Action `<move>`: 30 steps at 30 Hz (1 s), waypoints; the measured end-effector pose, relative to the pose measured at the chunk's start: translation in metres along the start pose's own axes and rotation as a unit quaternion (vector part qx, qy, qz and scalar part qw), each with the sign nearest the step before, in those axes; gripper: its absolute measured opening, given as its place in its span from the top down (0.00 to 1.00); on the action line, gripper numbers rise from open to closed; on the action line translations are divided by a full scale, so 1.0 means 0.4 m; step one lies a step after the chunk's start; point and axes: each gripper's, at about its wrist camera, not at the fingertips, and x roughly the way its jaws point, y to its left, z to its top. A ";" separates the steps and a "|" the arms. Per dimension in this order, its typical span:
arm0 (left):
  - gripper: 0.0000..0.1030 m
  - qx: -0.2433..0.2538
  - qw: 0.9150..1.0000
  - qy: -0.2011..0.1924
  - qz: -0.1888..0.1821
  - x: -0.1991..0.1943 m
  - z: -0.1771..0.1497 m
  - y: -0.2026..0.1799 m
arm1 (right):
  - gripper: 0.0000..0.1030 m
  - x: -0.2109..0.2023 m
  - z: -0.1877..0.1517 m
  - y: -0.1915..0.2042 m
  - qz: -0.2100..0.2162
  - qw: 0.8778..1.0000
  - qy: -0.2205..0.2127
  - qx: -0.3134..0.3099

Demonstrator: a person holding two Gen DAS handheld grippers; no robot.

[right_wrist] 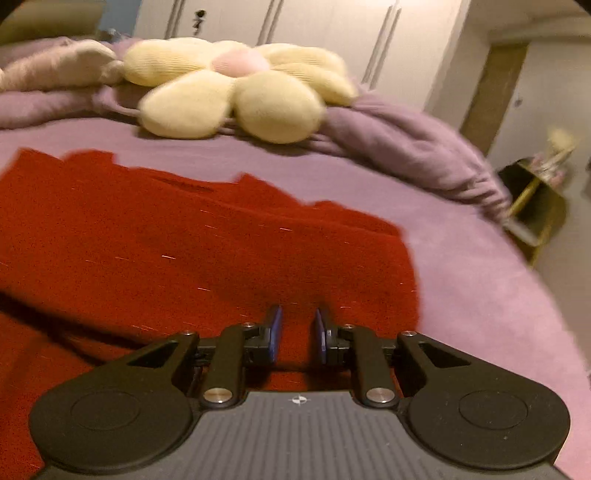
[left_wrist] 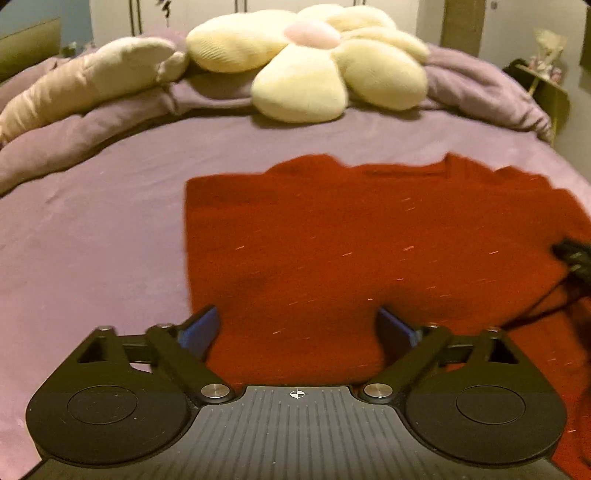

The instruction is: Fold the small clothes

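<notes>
The left hand-held gripper stands wide open, its two blue pads far apart, and holds nothing. It points down over the near left part of a red garment, and cloth fills the gap between the pads without either pad pressing on it. One pad sits close to the garment's left edge, above the line where red meets the purple sheet.

The right hand-held gripper has its pads drawn near each other with a narrow gap left between them. Red cloth shows through that gap, but the picture is blurred and the pads seem to hover above the fabric, so it probably grips nothing. It points down at the garment's near right part, close to the right edge.

The garment lies spread flat on the bed, in the middle of the near half of the mattress. Its far edge is uneven, with raised bumps at both ends and a seam or fold line running across just below them. A dark cable and part of the other tool show at the right edge of the left view, over the cloth.

Further back, a cream flower cushion with a pink centre rests on a bunched purple duvet. A pale pillow lies to its left. Beyond the bed stand white wardrobe doors, and a small shelf stands off to the right.
</notes>
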 end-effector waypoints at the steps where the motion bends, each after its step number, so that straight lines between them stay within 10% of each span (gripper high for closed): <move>1: 0.04 -0.008 1.000 0.003 -0.001 -0.001 -0.001 0.011 | 0.84 0.003 0.003 -0.016 0.010 1.000 0.001 0.011; 7: 0.06 -0.076 0.997 -0.003 -0.029 -0.095 -0.029 0.060 | 0.77 -0.089 0.015 -0.099 0.077 0.983 0.026 0.162; 13: 0.06 -0.091 0.994 -0.009 -0.064 -0.143 -0.057 0.050 | 0.70 -0.134 -0.100 -0.212 0.174 0.909 0.071 0.371; 18: 0.06 -0.086 0.993 -0.013 -0.074 -0.150 -0.046 0.023 | 0.70 -0.118 -0.098 -0.246 0.203 0.871 0.060 0.443; 30: 0.06 -0.133 0.988 -0.018 -0.082 -0.102 -0.026 0.023 | 0.93 0.014 -0.075 -0.223 0.185 0.843 0.091 0.497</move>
